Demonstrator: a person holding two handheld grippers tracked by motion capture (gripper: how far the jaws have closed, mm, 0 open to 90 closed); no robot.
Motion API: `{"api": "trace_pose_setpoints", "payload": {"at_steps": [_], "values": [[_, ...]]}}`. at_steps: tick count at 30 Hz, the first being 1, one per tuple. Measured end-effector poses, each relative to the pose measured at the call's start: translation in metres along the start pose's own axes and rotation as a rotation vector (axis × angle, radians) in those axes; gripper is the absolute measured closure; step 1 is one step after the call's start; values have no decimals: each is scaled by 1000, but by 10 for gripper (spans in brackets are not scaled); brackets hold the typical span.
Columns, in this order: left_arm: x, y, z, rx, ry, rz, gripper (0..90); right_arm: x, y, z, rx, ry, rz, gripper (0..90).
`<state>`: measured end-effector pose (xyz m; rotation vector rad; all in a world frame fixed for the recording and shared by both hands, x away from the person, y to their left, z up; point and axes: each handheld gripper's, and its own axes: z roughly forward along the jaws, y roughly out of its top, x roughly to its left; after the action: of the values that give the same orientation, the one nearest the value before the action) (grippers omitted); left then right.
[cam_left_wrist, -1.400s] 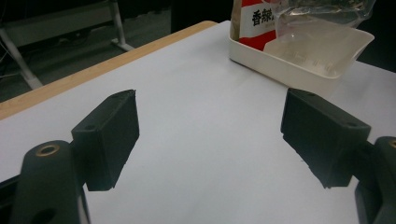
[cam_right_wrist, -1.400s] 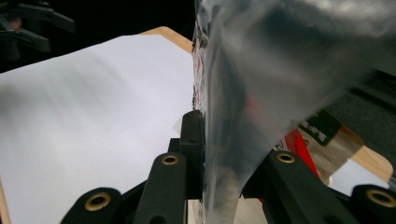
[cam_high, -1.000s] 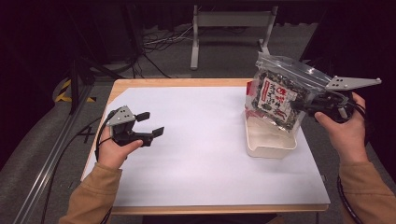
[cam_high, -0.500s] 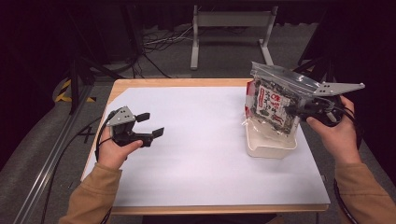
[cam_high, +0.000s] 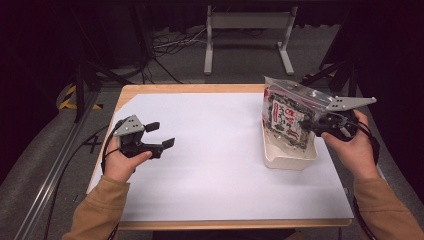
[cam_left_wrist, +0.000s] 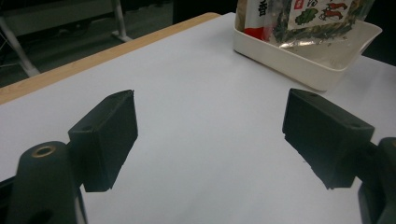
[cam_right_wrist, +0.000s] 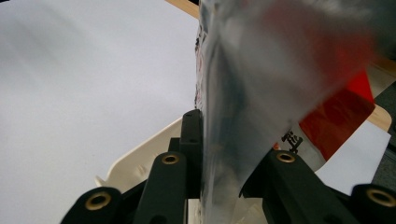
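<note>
Your right gripper (cam_high: 311, 123): jaws clamped on the snack bag (cam_high: 287, 117), which hangs upright over the white tray (cam_high: 290, 159). In the right gripper view the two black jaws press the clear plastic between them from either side.

Snack bag: clear zip pouch with a red, white and dark printed packet inside. Its lower end sits inside the tray at the right side of the table; its top edge stands well above the tray rim. In the left gripper view the bag (cam_left_wrist: 299, 18) leans at the tray's far wall.

White tray (cam_left_wrist: 303, 65): shallow, rectangular, resting on the white table sheet (cam_high: 215, 155) near the right edge, just in front of your right hand (cam_high: 350, 150).

Your left gripper (cam_high: 159, 135): jaws spread wide, nothing between them. In the left gripper view (cam_left_wrist: 210, 135) bare sheet shows in the gap. It hovers low over the left side of the table, well apart from tray and bag.

Your left hand (cam_high: 122, 160): wrapped round the gripper body, sleeve coming in from the bottom edge.

Table: wooden rim (cam_high: 190, 89) showing along the far side of the sheet.
</note>
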<state>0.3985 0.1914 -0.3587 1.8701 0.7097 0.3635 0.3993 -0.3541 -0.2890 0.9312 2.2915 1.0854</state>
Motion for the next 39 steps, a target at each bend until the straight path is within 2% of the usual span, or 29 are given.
{"api": "trace_pose_setpoints", "payload": {"at_steps": [5,8,18,25,29,31,33,35,37,39], "values": [[1,-1,2,2,-5,-10,187,-2,-11,7,-15,10,21,750],[0,1,4,7,-10,2,187,1,-23,14,-29,13,32,747],[-1,-1,4,9,-13,5,185,-5,-45,13,-92,29,114,747],[-1,-2,7,21,-18,0,185,-10,-49,15,-99,27,126,739],[0,-4,7,24,-22,-14,184,-11,-46,14,-91,28,121,735],[1,-5,7,24,-22,-9,184,-12,-44,14,-88,28,116,731],[1,-5,6,23,-21,-13,184,-12,-42,12,-97,19,107,690],[2,-6,4,22,-16,-10,183,-12,-40,10,-120,15,113,565],[1,-7,1,21,-11,-17,183,-13,-39,7,-125,5,142,436],[-1,-8,-1,20,-12,-14,182,-13,-41,5,-131,-1,153,372]]}}
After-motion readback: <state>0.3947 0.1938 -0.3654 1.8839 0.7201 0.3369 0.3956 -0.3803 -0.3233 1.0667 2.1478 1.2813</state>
